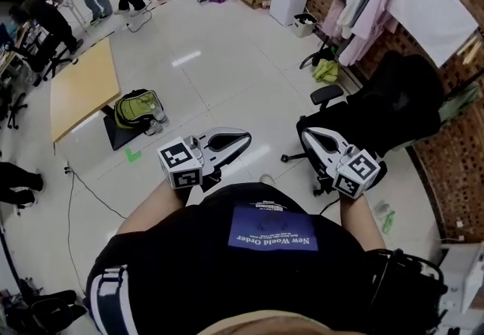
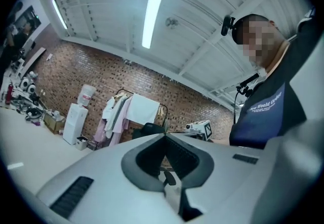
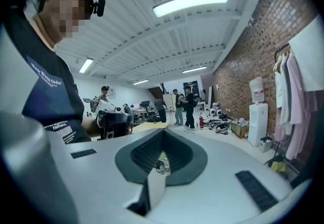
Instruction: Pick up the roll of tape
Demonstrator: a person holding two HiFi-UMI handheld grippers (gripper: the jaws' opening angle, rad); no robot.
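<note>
The left gripper (image 1: 245, 138) at nine o'clock and the right gripper (image 1: 304, 130) at three were both closed, empty – the person's torso (image 1: 257, 250) hid the floor (image 1: 212, 76) at six.

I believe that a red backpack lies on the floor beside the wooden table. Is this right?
Not quite: the backpack is yellow-green, not red, as the head view shows. It does lie on the floor beside the wooden table.
</note>
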